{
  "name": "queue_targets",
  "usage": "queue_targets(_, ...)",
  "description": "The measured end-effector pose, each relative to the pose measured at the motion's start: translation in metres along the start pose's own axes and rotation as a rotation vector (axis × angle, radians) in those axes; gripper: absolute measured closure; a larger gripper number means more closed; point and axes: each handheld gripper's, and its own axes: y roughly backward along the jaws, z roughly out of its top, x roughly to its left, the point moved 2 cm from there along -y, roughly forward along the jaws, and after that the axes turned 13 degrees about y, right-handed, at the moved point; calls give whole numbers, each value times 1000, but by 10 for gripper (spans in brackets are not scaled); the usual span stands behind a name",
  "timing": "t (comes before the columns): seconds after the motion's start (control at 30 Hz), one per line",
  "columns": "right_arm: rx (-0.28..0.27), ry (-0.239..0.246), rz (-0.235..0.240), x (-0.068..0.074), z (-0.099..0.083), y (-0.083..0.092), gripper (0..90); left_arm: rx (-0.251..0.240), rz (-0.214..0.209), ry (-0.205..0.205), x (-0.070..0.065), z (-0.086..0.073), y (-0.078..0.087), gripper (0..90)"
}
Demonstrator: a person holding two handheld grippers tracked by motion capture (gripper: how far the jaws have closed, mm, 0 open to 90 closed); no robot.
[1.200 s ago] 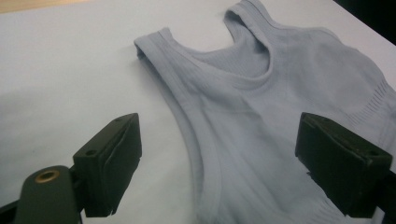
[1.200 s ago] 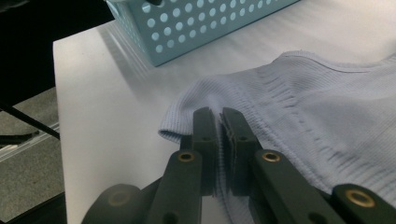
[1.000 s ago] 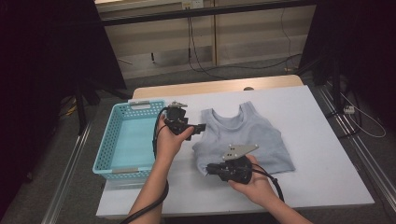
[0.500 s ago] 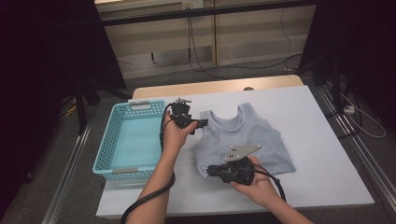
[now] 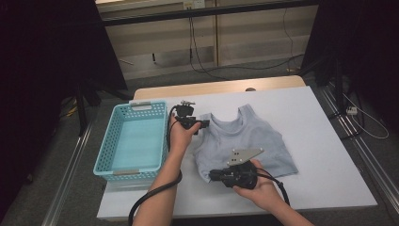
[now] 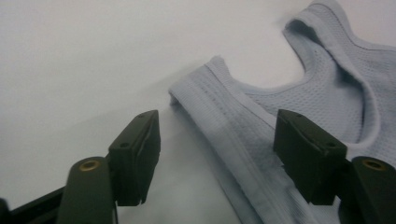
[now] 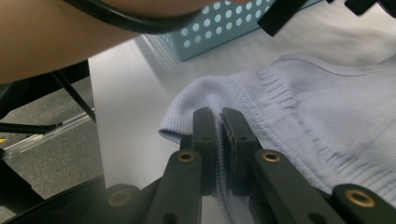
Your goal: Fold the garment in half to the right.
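Right claw (image 7: 219, 140) is clamped on the tank top's (image 5: 244, 141) hem at six o'clock. Left claw (image 6: 217, 154), jaws just narrowing but apart, straddles the shoulder strap (image 6: 219, 121) at ten o'clock. Closing too high, it might catch nothing, or only the upper layer.

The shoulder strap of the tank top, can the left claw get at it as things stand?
Probably yes. The left claw has just been closing, yet its jaws stand apart astride the shoulder strap of the tank top without pressing it. Bare table lies around, with nothing in the way.
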Motion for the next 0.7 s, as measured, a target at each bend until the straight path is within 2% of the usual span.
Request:
queue_targets(0.07, -2, 4, 0, 0, 0, 1, 854, -6, 4, -9, 2, -1, -5, 375)
queue_targets(0.17, -4, 12, 0, 0, 1, 2, 854, -22, 33, -20, 6, 0, -12, 405)
queue_targets(0.2, -5, 14, 0, 0, 1, 2, 854, -30, 27, -15, 6, 0, -14, 426)
queue_targets(0.3, -8, 15, 4, 0, 0, 1, 854, -22, 30, -22, 4, 1, -19, 449)
queue_targets(0.4, -7, 16, 5, 0, 1, 1, 854, -6, 15, -9, -2, -1, -26, 477)
queue_targets(0.47, -6, 18, 5, 0, 1, 1, 854, -5, 36, -18, -3, -3, -29, 491)
queue_targets(0.53, -6, 24, 4, 0, 1, 1, 854, -8, 51, -20, -5, -3, -29, 532)
queue_targets(0.6, -6, 29, 2, 0, 1, 1, 854, 22, 24, -6, -6, -3, -28, 597)
queue_targets(0.7, 0, 36, 3, 2, 1, 0, 854, 36, 27, 15, -10, -4, -28, 697)
